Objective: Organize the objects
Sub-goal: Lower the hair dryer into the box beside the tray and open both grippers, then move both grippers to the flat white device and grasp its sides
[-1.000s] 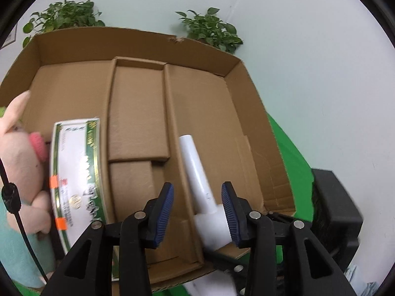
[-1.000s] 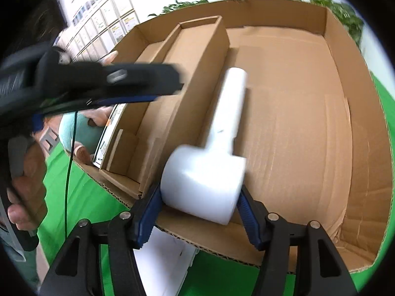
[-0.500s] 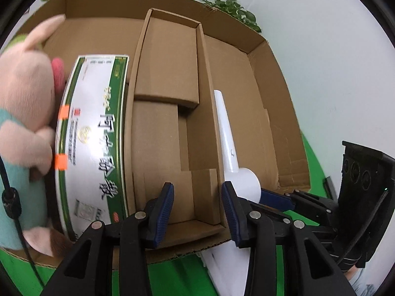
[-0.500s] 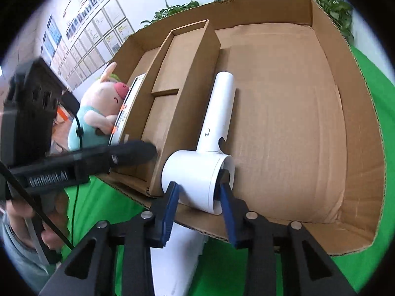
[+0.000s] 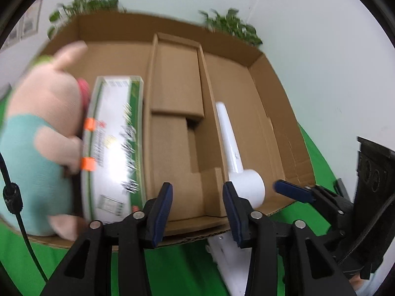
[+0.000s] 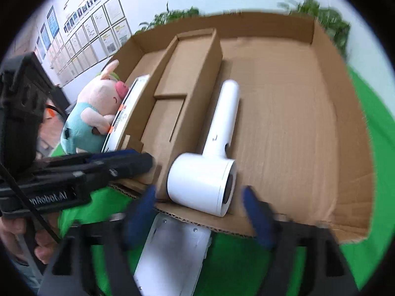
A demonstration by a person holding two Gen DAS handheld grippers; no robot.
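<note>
A white hair dryer [image 6: 209,170] lies in the right compartment of an open cardboard box [image 6: 296,123], head at the near edge, handle pointing away; it also shows in the left wrist view [image 5: 237,165]. My right gripper [image 6: 200,207] is open, fingers spread wide on either side of the dryer head, just short of it. My left gripper [image 5: 197,207] is open and empty at the box's near edge, over the middle cardboard insert [image 5: 175,123]. A green-and-white carton [image 5: 113,148] and a pink plush pig [image 5: 42,133] stand in the left compartment.
A green cloth [image 6: 365,113] covers the surface under the box. A white flat object [image 6: 172,254] lies on the cloth in front of the box. Potted plants [image 5: 229,24] stand behind the box against the wall. Framed papers [image 6: 81,37] hang at left.
My right gripper has let go of the hair dryer and opened wide, backing off a little. The dryer now rests in the box. My left gripper has shifted slightly, staying open.
</note>
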